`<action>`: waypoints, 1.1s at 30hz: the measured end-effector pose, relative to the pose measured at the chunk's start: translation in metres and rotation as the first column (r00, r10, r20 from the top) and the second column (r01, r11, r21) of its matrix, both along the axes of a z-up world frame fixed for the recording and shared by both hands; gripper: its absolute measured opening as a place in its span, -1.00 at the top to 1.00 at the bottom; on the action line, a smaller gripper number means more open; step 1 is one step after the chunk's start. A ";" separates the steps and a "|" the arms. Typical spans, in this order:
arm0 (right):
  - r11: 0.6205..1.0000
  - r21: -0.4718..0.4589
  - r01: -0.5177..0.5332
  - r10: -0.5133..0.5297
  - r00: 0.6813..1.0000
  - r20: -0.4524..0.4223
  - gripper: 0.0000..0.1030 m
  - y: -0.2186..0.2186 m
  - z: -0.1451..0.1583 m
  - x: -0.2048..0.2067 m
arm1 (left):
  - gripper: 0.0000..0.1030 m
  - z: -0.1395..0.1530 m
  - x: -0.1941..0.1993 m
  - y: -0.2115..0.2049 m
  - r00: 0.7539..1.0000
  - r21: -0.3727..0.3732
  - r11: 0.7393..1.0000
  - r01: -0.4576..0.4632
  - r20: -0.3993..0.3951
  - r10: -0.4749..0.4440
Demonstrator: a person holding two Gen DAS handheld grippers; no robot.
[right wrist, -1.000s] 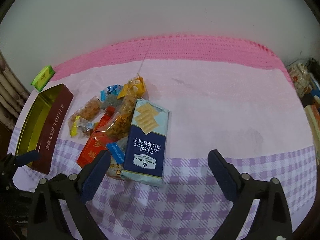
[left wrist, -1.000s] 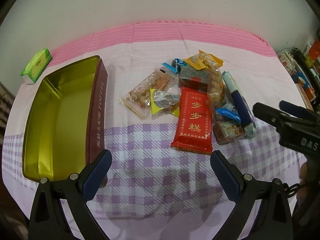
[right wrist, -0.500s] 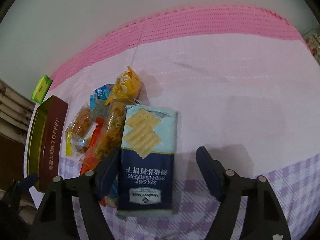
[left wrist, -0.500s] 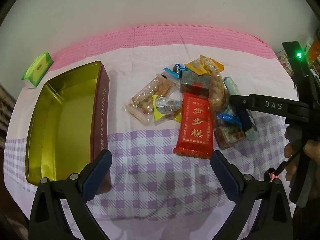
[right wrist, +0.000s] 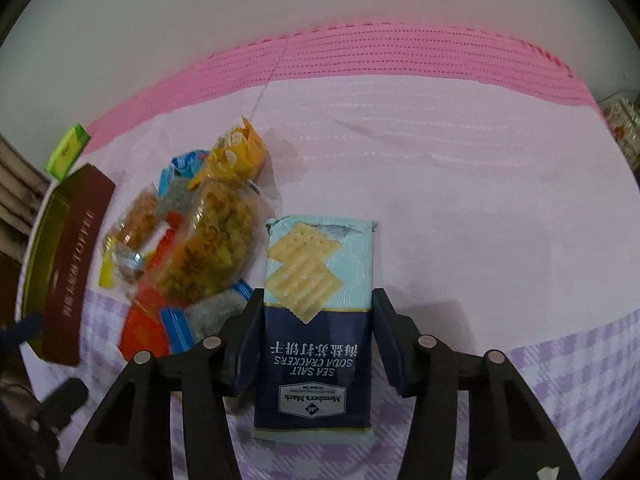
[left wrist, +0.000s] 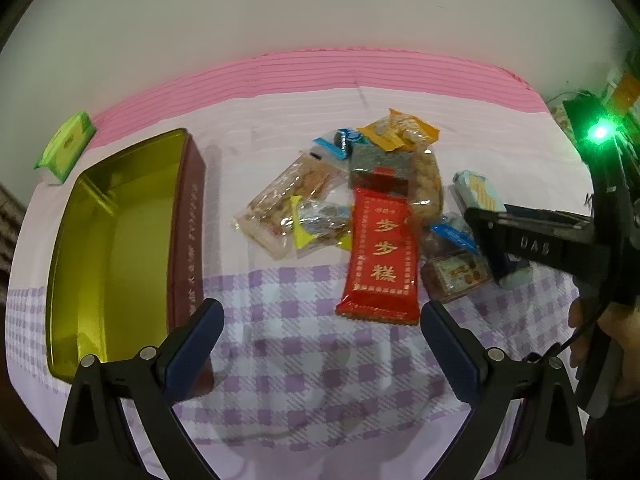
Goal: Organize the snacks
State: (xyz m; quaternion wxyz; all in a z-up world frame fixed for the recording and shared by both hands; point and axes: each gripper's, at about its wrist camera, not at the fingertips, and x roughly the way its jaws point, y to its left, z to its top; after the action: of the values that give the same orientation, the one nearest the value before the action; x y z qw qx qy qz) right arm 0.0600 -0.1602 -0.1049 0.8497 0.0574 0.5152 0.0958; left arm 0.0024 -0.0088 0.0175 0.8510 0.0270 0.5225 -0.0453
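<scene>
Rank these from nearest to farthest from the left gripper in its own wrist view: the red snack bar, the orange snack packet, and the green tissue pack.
Measured from the left gripper:
1. Red snack bar, just ahead, slightly to the right.
2. Orange snack packet, at the pile's far end.
3. Green tissue pack, far left, beyond the gold tin.

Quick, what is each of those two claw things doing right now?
Left gripper: open, holding nothing.
Right gripper: jaws have just been closing, now clamped on the soda cracker pack.
</scene>
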 end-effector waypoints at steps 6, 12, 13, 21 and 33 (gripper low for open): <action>0.993 -0.114 0.004 -0.004 1.000 0.005 0.06 -0.013 -0.004 -0.014 | -0.91 0.000 0.010 -0.011 0.999 -0.006 0.999 0.047 0.004 -0.047; 0.992 -0.115 0.047 -0.049 0.999 -0.021 0.05 -0.039 -0.005 -0.029 | -0.66 -0.013 0.021 -0.020 0.995 -0.038 0.996 0.081 -0.056 -0.083; 0.992 -0.114 0.050 -0.053 0.998 -0.021 0.05 -0.042 -0.005 -0.029 | -0.64 -0.016 0.023 -0.021 0.994 -0.046 0.996 0.083 -0.069 -0.086; 0.993 -0.107 0.054 -0.057 0.998 -0.026 -0.03 -0.045 -0.001 -0.026 | -0.46 -0.035 0.040 -0.034 0.984 -0.064 0.992 0.108 -0.139 -0.116; 0.993 -0.099 0.056 -0.059 0.998 -0.028 -0.07 -0.044 0.000 -0.025 | -0.19 -0.053 0.070 -0.044 0.970 -0.050 0.992 0.117 -0.209 -0.125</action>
State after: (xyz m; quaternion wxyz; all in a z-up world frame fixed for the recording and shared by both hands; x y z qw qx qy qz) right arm 0.0346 -0.2046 -0.1050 0.8460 0.0318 0.5304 0.0449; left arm 0.0720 -0.0526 -0.0351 0.7866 0.0378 0.6065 -0.1096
